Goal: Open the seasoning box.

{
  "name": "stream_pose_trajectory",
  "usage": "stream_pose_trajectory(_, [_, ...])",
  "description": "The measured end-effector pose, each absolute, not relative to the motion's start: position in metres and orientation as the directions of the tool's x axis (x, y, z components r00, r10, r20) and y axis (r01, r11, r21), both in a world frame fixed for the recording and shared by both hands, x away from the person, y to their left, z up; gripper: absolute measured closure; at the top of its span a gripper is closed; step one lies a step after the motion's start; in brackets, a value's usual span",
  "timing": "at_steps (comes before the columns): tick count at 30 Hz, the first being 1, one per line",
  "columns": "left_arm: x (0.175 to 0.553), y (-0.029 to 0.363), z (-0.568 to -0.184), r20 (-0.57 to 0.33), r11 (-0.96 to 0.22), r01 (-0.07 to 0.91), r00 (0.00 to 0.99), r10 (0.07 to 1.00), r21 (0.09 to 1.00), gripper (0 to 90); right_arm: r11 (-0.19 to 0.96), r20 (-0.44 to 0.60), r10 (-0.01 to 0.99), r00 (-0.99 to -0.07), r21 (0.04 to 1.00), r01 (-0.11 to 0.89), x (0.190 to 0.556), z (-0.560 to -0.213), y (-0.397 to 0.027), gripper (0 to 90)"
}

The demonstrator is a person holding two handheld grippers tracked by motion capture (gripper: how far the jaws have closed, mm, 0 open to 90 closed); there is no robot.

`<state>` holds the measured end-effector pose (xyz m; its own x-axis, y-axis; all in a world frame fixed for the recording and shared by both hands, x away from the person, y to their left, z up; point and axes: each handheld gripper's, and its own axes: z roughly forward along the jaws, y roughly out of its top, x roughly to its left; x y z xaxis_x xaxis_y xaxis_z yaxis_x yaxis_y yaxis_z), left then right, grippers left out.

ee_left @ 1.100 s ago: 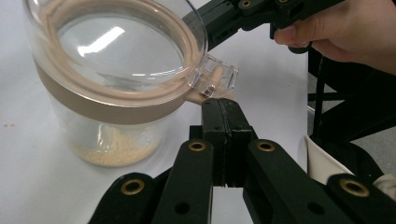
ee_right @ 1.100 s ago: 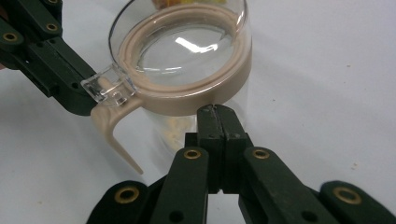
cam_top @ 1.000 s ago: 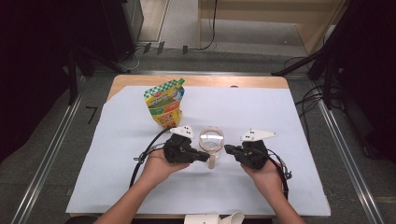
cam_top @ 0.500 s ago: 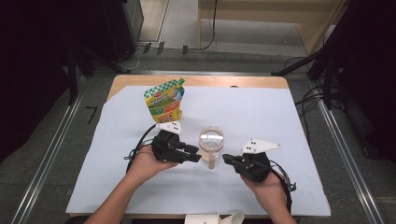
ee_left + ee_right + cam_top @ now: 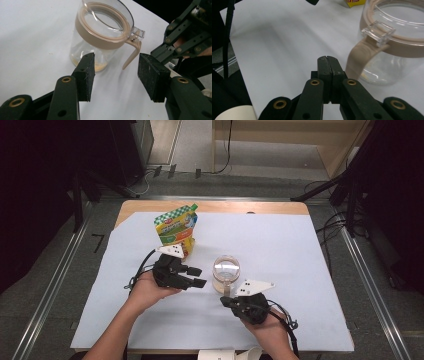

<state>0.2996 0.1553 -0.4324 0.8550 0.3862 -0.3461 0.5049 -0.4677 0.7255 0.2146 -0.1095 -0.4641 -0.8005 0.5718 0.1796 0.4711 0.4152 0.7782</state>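
two grippers beside a clear jar on the white table

the jar stands upright between them. the left gripper has just been opening its jaws, nothing between them. the right gripper is clenched on nothing, near the jar's handle.

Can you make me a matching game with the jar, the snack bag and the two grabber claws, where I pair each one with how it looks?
Things:
1. jar
2. snack pouch
3. left gripper
4. right gripper

Looks:
A. jaws pressed together, nothing between them
B. green and yellow, standing behind the left gripper
C. clear, with a tan rim and handle
D. jaws apart, having just been opening, nothing between them

Pairs: 1-C, 2-B, 3-D, 4-A
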Motion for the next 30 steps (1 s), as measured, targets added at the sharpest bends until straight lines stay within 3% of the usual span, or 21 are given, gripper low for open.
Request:
stream_pose_trajectory(9, [0.302,0.157,-0.434,-0.332,-0.471,0.509,0.85,0.409,0.721,46.2,0.444,0.172,0.575,-0.8,0.755,0.482,0.223,-0.474,-0.093,90.0])
stream_pose_trajectory(30, [0.303,0.164,-0.431,-0.328,-0.447,0.509,0.845,0.423,0.736,46.2,0.446,0.167,0.604,-0.78,0.74,0.504,0.226,-0.479,-0.107,90.0])
